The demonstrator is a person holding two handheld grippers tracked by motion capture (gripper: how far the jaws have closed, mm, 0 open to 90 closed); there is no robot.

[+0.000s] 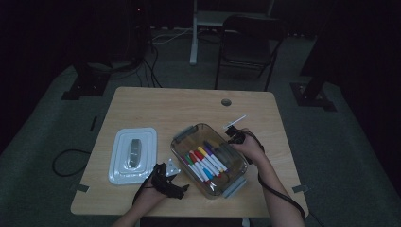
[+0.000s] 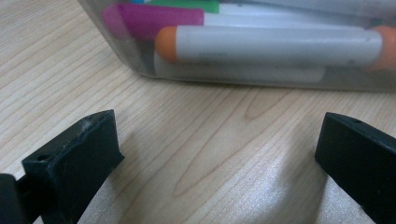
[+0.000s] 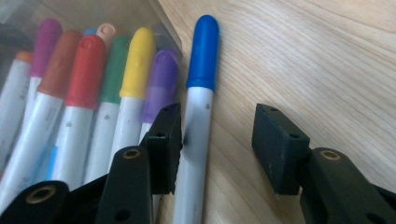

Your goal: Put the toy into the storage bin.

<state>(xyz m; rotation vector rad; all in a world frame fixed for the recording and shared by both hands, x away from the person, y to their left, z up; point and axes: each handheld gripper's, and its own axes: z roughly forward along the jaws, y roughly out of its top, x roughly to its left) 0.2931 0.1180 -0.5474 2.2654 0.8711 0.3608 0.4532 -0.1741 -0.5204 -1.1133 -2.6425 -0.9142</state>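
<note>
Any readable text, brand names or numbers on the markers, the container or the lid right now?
None can be read.
Orange-capped marker: a faint grey print mark on the barrel, too blurred to read.
Blue-capped marker: small dark specks on the barrel, no legible letters.
Clear container and white lid: no lettering that shows.
</note>
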